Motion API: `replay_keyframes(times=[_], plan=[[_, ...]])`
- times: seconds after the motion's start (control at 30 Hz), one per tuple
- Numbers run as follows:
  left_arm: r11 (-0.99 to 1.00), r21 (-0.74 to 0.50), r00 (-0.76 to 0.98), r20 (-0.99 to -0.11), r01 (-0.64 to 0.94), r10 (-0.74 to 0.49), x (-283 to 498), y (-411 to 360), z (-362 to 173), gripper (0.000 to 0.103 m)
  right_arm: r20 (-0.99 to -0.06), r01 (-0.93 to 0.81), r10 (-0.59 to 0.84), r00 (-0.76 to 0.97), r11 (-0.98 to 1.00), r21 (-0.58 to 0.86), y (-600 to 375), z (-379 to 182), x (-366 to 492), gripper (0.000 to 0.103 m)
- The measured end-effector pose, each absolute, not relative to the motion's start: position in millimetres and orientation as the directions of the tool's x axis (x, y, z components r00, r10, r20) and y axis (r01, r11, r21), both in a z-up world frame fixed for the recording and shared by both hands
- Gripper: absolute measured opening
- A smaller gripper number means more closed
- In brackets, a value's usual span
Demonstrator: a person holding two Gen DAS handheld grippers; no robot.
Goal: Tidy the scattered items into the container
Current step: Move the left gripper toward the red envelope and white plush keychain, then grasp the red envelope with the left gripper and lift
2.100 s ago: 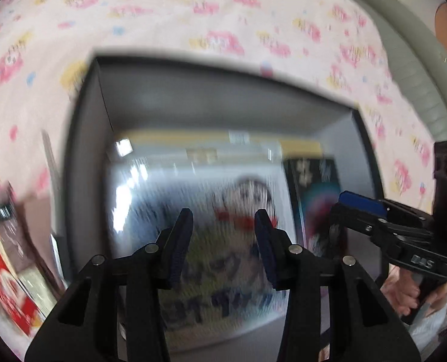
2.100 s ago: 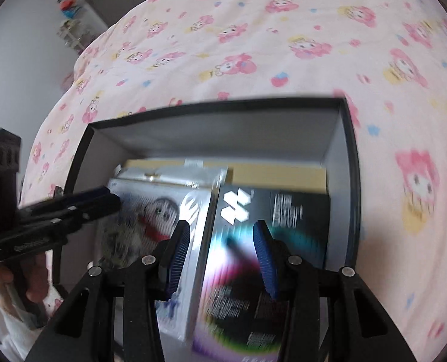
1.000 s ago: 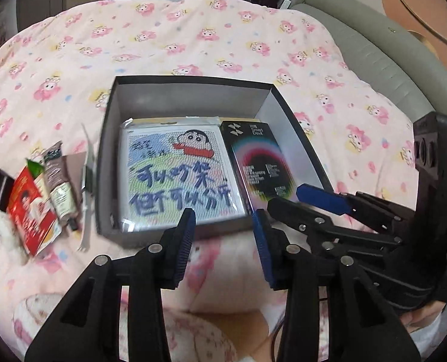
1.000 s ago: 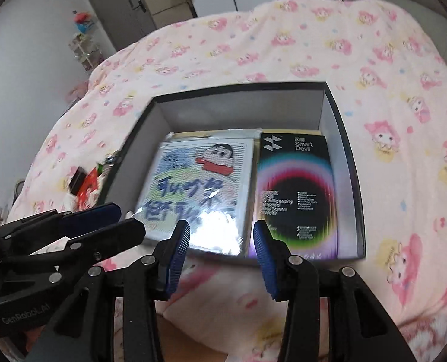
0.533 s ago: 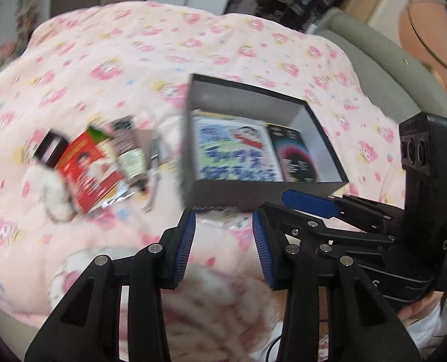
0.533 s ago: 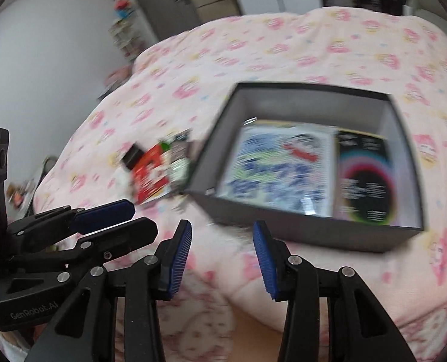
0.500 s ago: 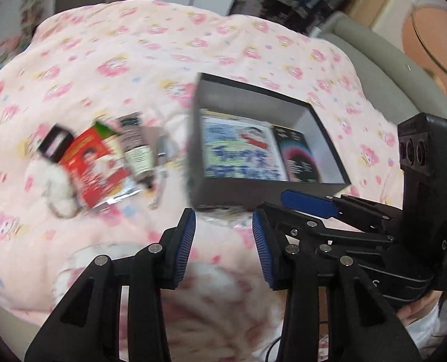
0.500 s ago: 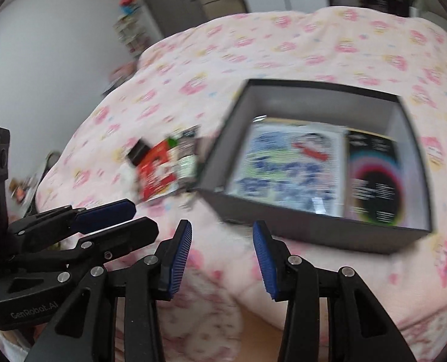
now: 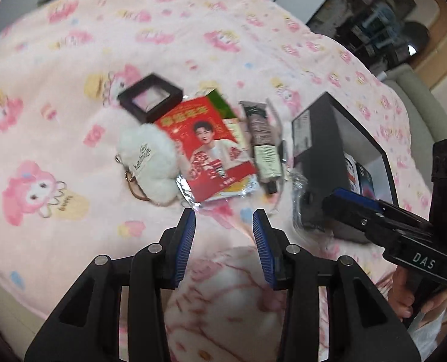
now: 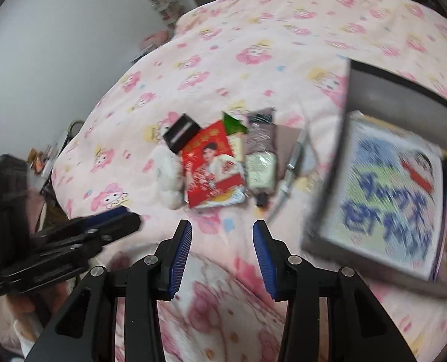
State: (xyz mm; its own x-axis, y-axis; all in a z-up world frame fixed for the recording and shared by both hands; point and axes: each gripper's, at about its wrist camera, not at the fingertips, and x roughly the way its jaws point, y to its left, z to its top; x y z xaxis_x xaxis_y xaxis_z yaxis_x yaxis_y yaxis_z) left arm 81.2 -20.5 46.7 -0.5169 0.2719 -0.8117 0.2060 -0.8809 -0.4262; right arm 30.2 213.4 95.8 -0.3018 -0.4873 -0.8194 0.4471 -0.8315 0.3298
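A pile of loose items lies on the pink bedspread: a red packet [image 9: 210, 150] [image 10: 213, 166], a white fluffy keychain [image 9: 146, 163] [image 10: 167, 178], a small black frame box [image 9: 149, 96] [image 10: 181, 132], a brown-and-cream tube [image 9: 264, 141] [image 10: 261, 157]. The dark box [image 9: 317, 150] [image 10: 383, 90] stands right of them and holds a cartoon picture pack [image 10: 386, 190] and a black packet. My left gripper [image 9: 223, 226] is open and empty just short of the pile. My right gripper [image 10: 222, 235] is open and empty, also short of the pile.
A thin metal pen-like piece [image 10: 293, 163] lies between the tube and the box. The bedspread [image 9: 72, 45] stretches left and behind. A grey sofa edge [image 9: 419, 96] is at the far right. Shelves [image 10: 166, 3] stand against the far wall.
Both grippers have pulled back out of the box and swung left toward the pile of loose items. The box now sits at the right of both views. Both stay open.
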Motion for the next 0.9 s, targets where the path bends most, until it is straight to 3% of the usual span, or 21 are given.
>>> replay_keyframes(times=[0.2, 0.3, 0.53, 0.63, 0.73, 0.8, 0.9], plan=[[-0.796, -0.558, -0.445, -0.790, 0.234, 0.422, 44.7, -40.7, 8.3, 0.040, -0.862, 0.454, -0.457, -0.220, -0.830, 0.324, 182.5, 52.5, -12.2, 0.039], [-0.835, -0.483, -0.397, -0.844, 0.265, 0.362, 28.3, -44.1, -3.4, 0.040, -0.882, 0.433, -0.425, -0.205, -0.847, 0.308, 174.5, 27.9, -31.8, 0.039], [-0.811, -0.495, -0.384, -0.847, 0.311, 0.369, 5.3, -51.4, -23.5, 0.040, -0.873, 0.400, -0.439, -0.212, -0.854, 0.332, 172.6, 9.5, -57.6, 0.039], [-0.786, -0.519, -0.399, -0.834, 0.335, 0.380, 2.9, -48.9, -25.0, 0.047, -0.864, 0.388, -0.468, -0.188, -0.843, 0.372, 171.9, 0.5, -70.4, 0.039], [-0.779, -0.518, -0.416, -0.833, 0.352, 0.365, 4.8, -51.2, -25.5, 0.045, -0.865, 0.362, -0.477, -0.159, -0.843, 0.398, 171.1, -9.5, -77.2, 0.038], [-0.780, -0.515, -0.432, -0.830, 0.354, 0.352, 9.1, -53.6, -19.3, 0.036, -0.864, 0.368, -0.479, -0.156, -0.840, 0.399, 170.7, -7.0, -73.6, 0.038], [-0.806, -0.487, -0.437, -0.839, 0.337, 0.325, 14.0, -52.0, -6.2, 0.036, -0.841, 0.404, -0.523, -0.137, -0.805, 0.434, 167.9, 0.4, -57.6, 0.032]])
